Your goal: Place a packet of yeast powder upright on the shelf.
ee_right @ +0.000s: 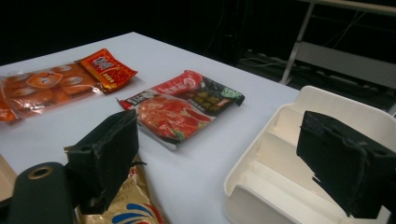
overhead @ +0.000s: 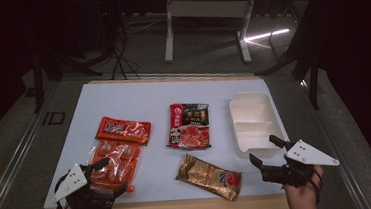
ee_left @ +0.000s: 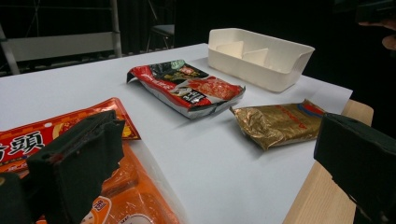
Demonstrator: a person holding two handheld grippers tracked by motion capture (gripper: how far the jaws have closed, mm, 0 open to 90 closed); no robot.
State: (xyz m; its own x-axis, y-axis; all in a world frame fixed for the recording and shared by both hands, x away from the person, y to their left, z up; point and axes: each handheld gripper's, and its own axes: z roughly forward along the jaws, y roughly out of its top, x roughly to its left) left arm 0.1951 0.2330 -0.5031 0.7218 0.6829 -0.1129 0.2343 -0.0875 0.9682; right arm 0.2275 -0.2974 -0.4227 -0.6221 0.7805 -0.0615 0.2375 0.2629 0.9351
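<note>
My left gripper [overhead: 110,177] hangs with jaws spread over the near end of the orange packet [overhead: 118,150], nothing pinched. My right gripper [overhead: 267,150] is spread wide too, at the near end of the white divided tray [overhead: 275,120]. Between them lies the gold packet [overhead: 208,176], and beyond it, mid-table, the red-and-black packet [overhead: 189,125].

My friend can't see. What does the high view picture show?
Three snack packets lie on a white table: an orange packet, a red-and-black packet and a gold packet. A white tray sits right; an open left claw and right claw wait.
</note>
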